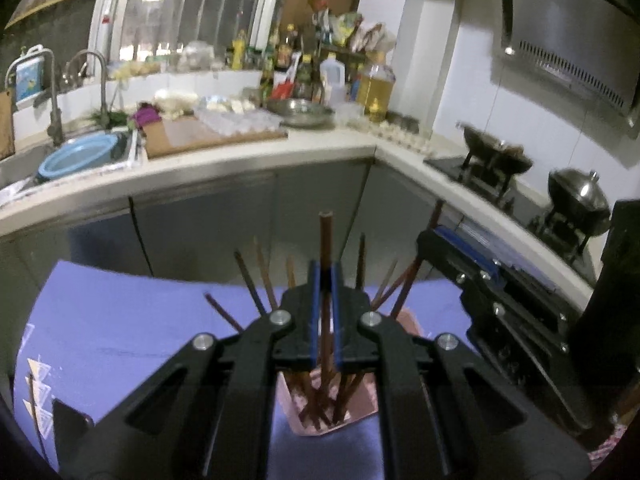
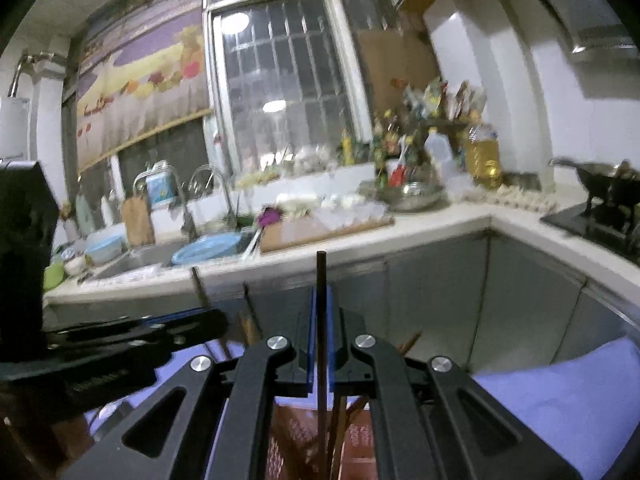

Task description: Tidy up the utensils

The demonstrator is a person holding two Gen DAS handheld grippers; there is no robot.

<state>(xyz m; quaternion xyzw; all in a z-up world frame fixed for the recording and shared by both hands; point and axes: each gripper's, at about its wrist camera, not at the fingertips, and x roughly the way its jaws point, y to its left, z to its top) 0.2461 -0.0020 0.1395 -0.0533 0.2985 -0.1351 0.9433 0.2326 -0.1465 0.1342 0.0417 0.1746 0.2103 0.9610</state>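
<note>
A pink holder (image 1: 362, 410) with several brown chopsticks (image 1: 264, 278) fanned out in it stands on a purple cloth (image 1: 120, 320). My left gripper (image 1: 325, 270) is shut on one upright brown chopstick (image 1: 326, 236), directly above the holder; the stick's lower end runs down among the others. To its right is the right gripper (image 1: 440, 240). In the right wrist view my right gripper (image 2: 320, 294) is shut on a dark chopstick (image 2: 320, 272) that also points down into the holder (image 2: 360, 436). The left gripper (image 2: 200, 318) sits close at the left.
Beyond the cloth run grey cabinet doors (image 1: 208, 220) and an L-shaped counter (image 1: 320, 148). On it are a sink with a blue basin (image 1: 78, 156), a cutting board (image 1: 192, 136), a steel bowl (image 1: 300, 112), bottles (image 1: 376, 88) and a stove with woks (image 1: 496, 152).
</note>
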